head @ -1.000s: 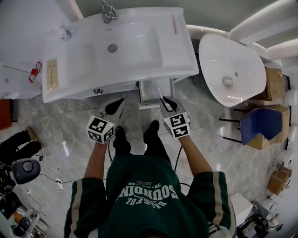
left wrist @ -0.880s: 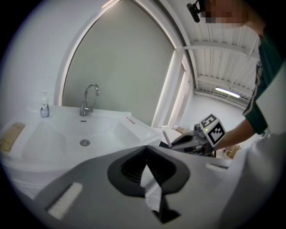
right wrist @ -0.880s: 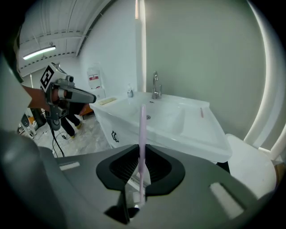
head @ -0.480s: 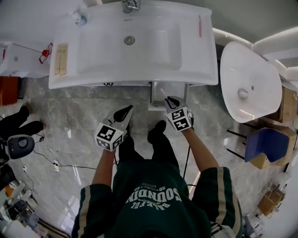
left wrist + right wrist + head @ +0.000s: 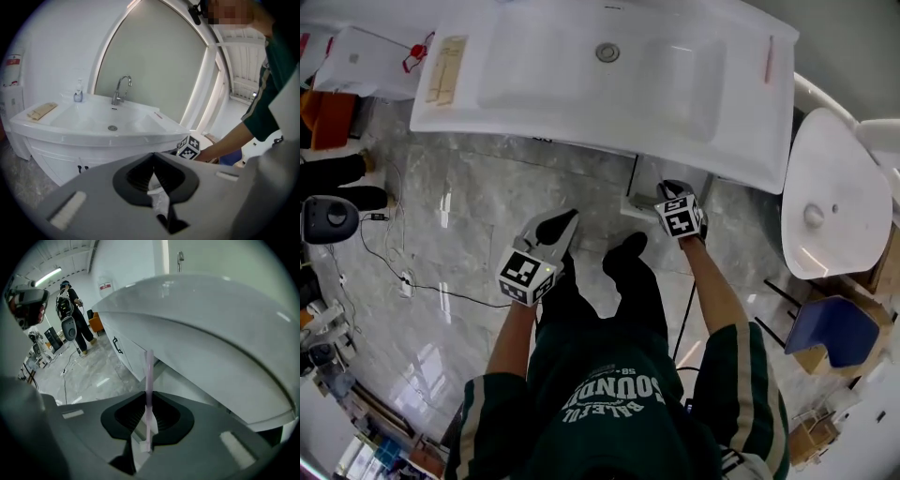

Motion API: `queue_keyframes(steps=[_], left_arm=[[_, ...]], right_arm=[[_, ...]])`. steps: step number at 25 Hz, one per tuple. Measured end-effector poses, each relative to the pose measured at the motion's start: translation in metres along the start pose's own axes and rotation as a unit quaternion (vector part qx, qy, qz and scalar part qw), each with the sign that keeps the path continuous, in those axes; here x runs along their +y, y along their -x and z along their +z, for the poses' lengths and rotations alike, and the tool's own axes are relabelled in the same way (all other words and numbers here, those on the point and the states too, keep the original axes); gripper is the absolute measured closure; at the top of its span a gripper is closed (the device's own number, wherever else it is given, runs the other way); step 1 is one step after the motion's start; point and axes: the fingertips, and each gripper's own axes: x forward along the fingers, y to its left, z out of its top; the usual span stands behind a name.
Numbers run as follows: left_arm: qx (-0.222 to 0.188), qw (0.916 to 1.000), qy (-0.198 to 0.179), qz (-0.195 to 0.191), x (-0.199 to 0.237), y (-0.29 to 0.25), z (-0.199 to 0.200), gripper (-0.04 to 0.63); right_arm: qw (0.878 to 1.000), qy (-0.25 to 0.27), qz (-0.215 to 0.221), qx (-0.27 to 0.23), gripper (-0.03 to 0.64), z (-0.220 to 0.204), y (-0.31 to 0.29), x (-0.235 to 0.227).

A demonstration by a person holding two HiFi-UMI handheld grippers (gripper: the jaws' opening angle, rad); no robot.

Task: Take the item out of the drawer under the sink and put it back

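Head view looks steeply down on you, in a green sweatshirt, facing a white sink (image 5: 581, 94). Your right claw (image 5: 667, 187) reaches beneath the sink's front edge, with its tips at the open drawer (image 5: 637, 202). Your left claw (image 5: 570, 217) hangs over the marble floor, well apart to the right claw's left and clear of the drawer. This view does not show what either claw holds.

Right gripper view does show it. The right claw (image 5: 149, 393) is clamped on a thin pale pink stick (image 5: 149, 366), the task's item. The stick stands straight out past the tips toward the sink's underside. To that claw's left are a black cabinet handle (image 5: 117, 345) and another person (image 5: 70, 315) far across the floor, neither of them clear from above.

Left gripper view shows the left claw (image 5: 153, 157) with its jaws together and nothing between them. Beyond its tips stand the tap (image 5: 119, 89) and a soap bottle (image 5: 78, 93), both cut off in the head view. Just right of the tips is the right claw's marker cube (image 5: 190, 146).

Counted across the views:
- Two claws, each with one marker cube.
- One sink with one drain (image 5: 607, 52).
- One tap and one bottle.
- One wooden tray (image 5: 445, 67) on the sink's far left.
- Two pink sticks: the clamped one, and a second pink stick (image 5: 769, 58) lying on the sink's rim, beyond the right claw.
- One separate white basin (image 5: 830, 187) to the right claw's right.
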Motion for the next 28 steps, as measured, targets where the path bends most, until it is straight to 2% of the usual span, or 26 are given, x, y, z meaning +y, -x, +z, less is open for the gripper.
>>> queue_keyframes(steps=[5,8,11,16,20,28], left_arm=[[0.004,0.9997,0.008,0.021,0.010,0.010,-0.014,0.545],[0.003,0.9995,0.013,0.029,0.014,0.016,-0.018,0.545],[0.004,0.9993,0.015,0.033,0.017,0.020,-0.021,0.545],[0.009,0.9991,0.018,0.036,0.022,0.021,-0.028,0.545],[0.007,0.9994,0.009,0.034,0.023,0.020,-0.023,0.545],[0.014,0.9990,0.010,0.040,0.033,0.023,-0.025,0.545]], right_arm=[[0.999,-0.017,-0.006,0.037,0.566,-0.015,-0.036,-0.013],[0.998,-0.046,-0.012,0.037,0.566,-0.017,-0.050,-0.024],[0.996,-0.069,-0.024,0.042,0.566,-0.016,-0.057,-0.034],[0.994,-0.074,-0.040,0.071,0.566,-0.031,-0.084,-0.039],[0.989,-0.118,-0.039,0.085,0.566,-0.049,-0.109,-0.046],[0.985,-0.124,-0.045,0.107,0.566,-0.044,-0.111,-0.053]])
